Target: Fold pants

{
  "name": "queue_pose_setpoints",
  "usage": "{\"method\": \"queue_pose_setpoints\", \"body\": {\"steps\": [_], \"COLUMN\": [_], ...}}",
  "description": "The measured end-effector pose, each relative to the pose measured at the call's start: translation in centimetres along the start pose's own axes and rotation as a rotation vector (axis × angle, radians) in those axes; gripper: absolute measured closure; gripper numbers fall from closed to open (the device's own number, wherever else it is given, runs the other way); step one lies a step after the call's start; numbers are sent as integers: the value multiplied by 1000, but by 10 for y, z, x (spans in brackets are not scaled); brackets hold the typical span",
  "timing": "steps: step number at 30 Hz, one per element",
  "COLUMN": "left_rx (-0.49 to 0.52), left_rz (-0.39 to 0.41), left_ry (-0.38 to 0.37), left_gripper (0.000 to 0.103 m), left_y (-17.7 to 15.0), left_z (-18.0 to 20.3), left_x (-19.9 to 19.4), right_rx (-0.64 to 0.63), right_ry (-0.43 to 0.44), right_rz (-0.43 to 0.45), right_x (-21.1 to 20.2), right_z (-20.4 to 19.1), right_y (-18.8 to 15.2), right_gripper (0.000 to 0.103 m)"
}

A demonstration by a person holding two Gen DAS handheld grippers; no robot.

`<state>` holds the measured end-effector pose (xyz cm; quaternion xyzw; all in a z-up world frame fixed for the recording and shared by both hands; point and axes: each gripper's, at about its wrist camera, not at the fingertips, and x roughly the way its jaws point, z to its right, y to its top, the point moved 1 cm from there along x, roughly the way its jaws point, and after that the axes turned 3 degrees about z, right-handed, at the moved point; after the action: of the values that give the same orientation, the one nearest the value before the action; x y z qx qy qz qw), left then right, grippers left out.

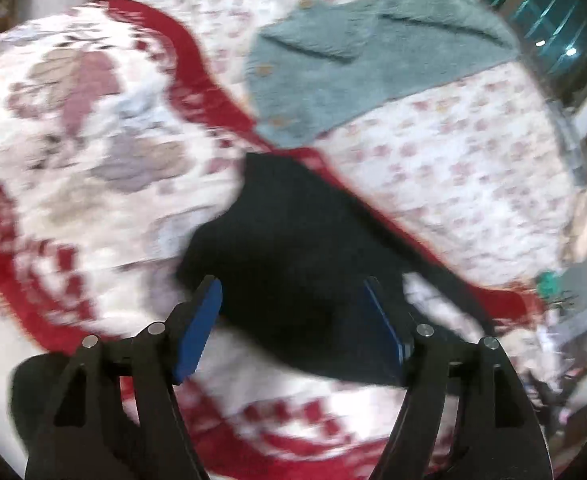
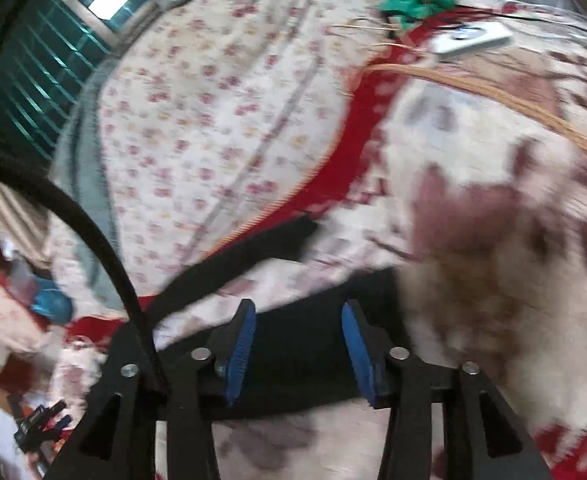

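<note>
The black soft fabric pants (image 1: 293, 248) lie at centre frame on the red-and-white patterned blanket (image 1: 93, 128). Both the left gripper (image 1: 293, 332) and the right gripper (image 2: 297, 344) have wide jaws over the cloth, probably ready to pinch an edge.

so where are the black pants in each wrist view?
Left wrist: black pants at lower centre, reaching between the open left gripper pads.
Right wrist: black pants at bottom centre, between the open right gripper pads.
Shared landmark: the blanket's red border.

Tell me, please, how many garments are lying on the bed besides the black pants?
1 that I can make out: a grey-green fleece jacket spread on the floral sheet, beyond the black pants. Blur and the frame edges may hide others.
</note>
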<state>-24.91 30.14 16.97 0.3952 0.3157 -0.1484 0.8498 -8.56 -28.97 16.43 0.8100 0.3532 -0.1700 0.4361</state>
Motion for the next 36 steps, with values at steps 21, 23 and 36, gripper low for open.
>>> {"method": "queue_pose_setpoints", "body": {"steps": [21,23,36], "left_rx": [52,62,47], "left_rz": [-243,-245,-299], "left_ry": [-93,-100,-116], "left_gripper": [32,32,32], "left_y": [30,30,27], "left_z": [113,118,125], "left_x": [153,158,179], "right_rx": [-226,-246,-335], "right_ry": [9,9,59], "right_rz": [-214,-260,-95], "right_x": [186,189,94], "right_z": [-72,-67,-55], "right_y": [52,31,45], "right_gripper": [56,56,45]}}
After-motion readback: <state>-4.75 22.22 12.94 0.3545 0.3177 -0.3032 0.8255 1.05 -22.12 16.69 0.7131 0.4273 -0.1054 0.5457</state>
